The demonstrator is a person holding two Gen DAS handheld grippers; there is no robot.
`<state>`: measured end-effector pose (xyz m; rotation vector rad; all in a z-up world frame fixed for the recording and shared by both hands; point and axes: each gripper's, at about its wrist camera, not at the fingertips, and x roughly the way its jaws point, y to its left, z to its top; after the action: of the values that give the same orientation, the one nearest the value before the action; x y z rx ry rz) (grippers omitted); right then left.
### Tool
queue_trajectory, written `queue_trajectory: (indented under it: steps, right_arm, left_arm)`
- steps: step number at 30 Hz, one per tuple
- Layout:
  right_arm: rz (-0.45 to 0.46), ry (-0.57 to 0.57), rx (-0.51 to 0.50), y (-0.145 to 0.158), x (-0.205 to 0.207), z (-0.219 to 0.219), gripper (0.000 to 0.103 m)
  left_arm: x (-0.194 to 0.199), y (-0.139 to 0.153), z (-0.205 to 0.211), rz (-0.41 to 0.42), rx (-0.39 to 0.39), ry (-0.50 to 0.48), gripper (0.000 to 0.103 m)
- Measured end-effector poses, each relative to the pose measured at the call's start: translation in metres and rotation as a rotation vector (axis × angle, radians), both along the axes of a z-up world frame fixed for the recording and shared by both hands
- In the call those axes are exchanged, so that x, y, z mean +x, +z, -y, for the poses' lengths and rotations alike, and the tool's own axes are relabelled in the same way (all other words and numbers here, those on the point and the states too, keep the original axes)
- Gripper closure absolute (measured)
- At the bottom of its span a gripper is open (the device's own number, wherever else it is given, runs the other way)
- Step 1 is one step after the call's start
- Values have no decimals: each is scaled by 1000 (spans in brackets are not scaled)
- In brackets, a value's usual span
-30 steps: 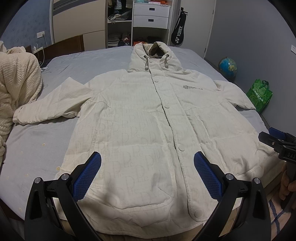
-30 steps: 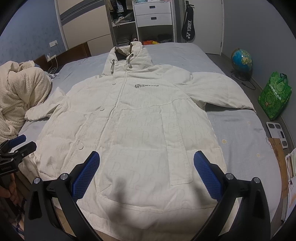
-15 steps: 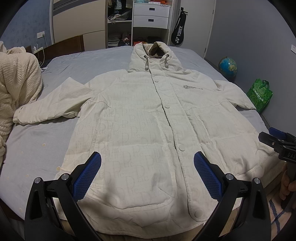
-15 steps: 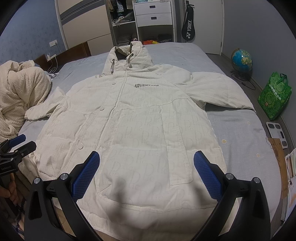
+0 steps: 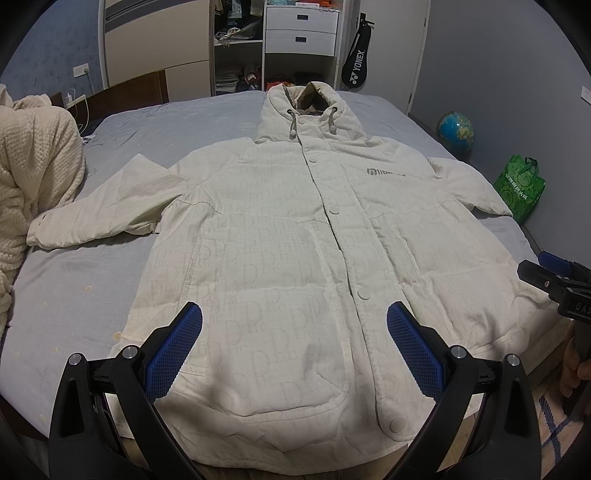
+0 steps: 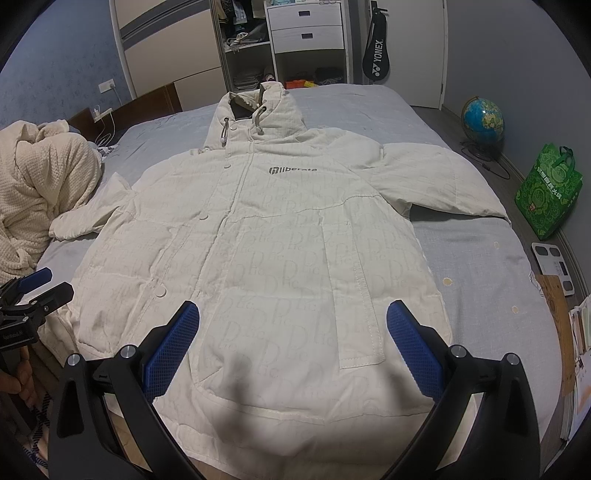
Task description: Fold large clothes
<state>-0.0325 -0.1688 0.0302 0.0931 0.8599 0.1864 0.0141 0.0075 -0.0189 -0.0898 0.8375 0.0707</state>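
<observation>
Nearest, the left gripper (image 5: pixel 294 338) is held above the lower hem of the coat (image 5: pixel 295 258), its blue-padded fingers (image 5: pixel 173 350) spread wide with nothing between them. Likewise the right gripper (image 6: pixel 293 338) is held over the hem nearer the coat's other side, its jaws wide apart and empty; in the left wrist view it is seen at the far right edge (image 5: pixel 554 280), gripped by a hand (image 5: pixel 572 369), and its opening cannot be judged from there. Under both, the cream hooded coat is laid flat, front up and buttoned, on the grey bed (image 5: pixel 74 295), its hem at the near edge of the mattress. Each sleeve (image 6: pixel 436 184) is spread outward over the sheet. Farther along, a grey logo (image 6: pixel 291 170) is printed on the chest, and the hood (image 5: pixel 306 110) is pointed toward the far end of the bed. A cream knitted blanket (image 5: pixel 33 177) is heaped beside the left-hand sleeve. On the floor to the right, a green bag (image 6: pixel 550 192) and a globe (image 6: pixel 482 120) are seen, and beyond the bed white drawers (image 5: pixel 301 31) and a black racket bag (image 5: pixel 356 61) are set against the wall.
</observation>
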Motion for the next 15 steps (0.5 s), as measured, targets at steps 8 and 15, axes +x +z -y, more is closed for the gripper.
queue_trajectory:
  steps: [8, 15]
  right_arm:
    - [1, 5, -13, -1, -1, -1, 6]
    - [-1, 7, 16, 5, 1, 3, 6]
  left_arm:
    - [0, 0, 1, 2, 0, -1, 6]
    - [1, 4, 0, 8, -24, -19, 6]
